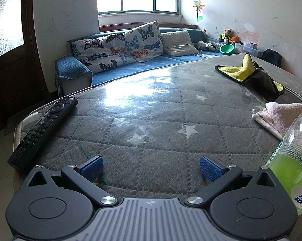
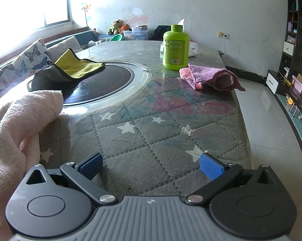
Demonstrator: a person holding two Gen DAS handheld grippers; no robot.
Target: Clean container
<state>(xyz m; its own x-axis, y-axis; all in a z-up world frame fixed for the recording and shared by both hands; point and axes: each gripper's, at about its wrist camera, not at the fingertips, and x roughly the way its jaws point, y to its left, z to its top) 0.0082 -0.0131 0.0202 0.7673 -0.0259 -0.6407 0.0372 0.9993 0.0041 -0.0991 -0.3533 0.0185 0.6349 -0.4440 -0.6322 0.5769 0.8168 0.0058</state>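
Observation:
A clear bottle with a green label (image 1: 293, 158) stands at the right edge of the left wrist view, close beside my left gripper (image 1: 151, 169), which is open and holds nothing. A pale pink towel (image 1: 279, 118) lies behind that bottle; the same pale pink towel (image 2: 20, 124) fills the left of the right wrist view. My right gripper (image 2: 151, 167) is open above the grey star-patterned table cover. Farther off stand a lime green bottle (image 2: 175, 48) and a crumpled pink-purple cloth (image 2: 211, 76). A yellow-and-grey cloth (image 2: 70, 70) lies on the round black hob (image 2: 102, 84).
A black remote control (image 1: 44, 128) lies near the table's left edge (image 1: 22, 124). A blue sofa with butterfly cushions (image 1: 118, 48) stands behind the table under the window. Toys and plastic boxes (image 2: 139, 32) sit at the far wall. Shelving (image 2: 297, 30) lines the right side over tiled floor.

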